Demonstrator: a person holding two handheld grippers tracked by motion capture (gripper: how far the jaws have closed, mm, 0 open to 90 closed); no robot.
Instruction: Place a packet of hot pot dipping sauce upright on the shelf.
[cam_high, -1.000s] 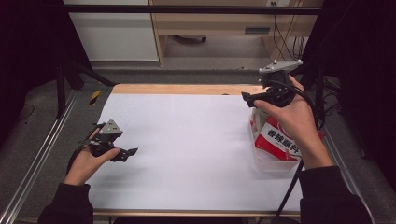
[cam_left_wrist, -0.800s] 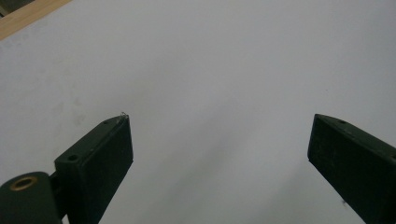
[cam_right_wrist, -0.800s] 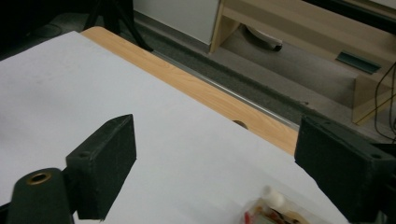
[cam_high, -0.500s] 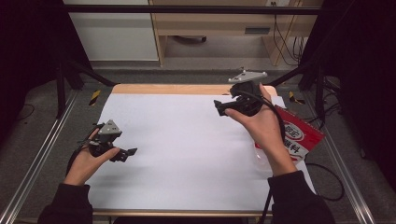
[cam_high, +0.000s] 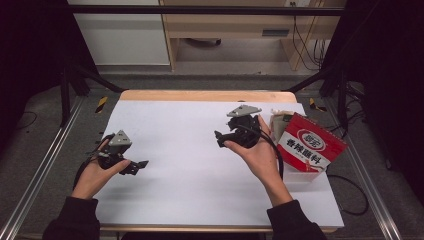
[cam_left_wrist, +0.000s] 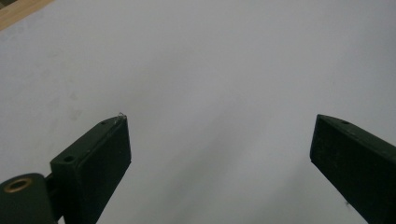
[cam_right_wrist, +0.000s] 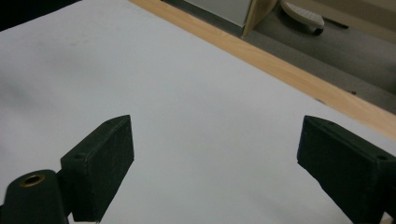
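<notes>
My left gripper (cam_high: 137, 165) rests low over the white table sheet (cam_high: 185, 165) at the left, held in a hand. Its jaws stand wide apart and nothing lies between them; the left gripper (cam_left_wrist: 219, 149) looks down on bare white sheet. My right gripper (cam_high: 220, 137) is held above the middle-right of the sheet, pointing left. The right gripper (cam_right_wrist: 215, 149) is open and empty, facing white sheet and the wooden far edge (cam_right_wrist: 299, 74).
A red and white packet (cam_high: 310, 145) with printed characters leans in a clear box (cam_high: 305, 176) at the table's right edge. Black frame posts (cam_high: 70, 75) flank the table. A cable (cam_high: 277, 157) trails from the right gripper.
The right hand and its gripper have moved from over the red packet at the right toward the middle of the sheet, uncovering the packet. The left hand has stayed put.
</notes>
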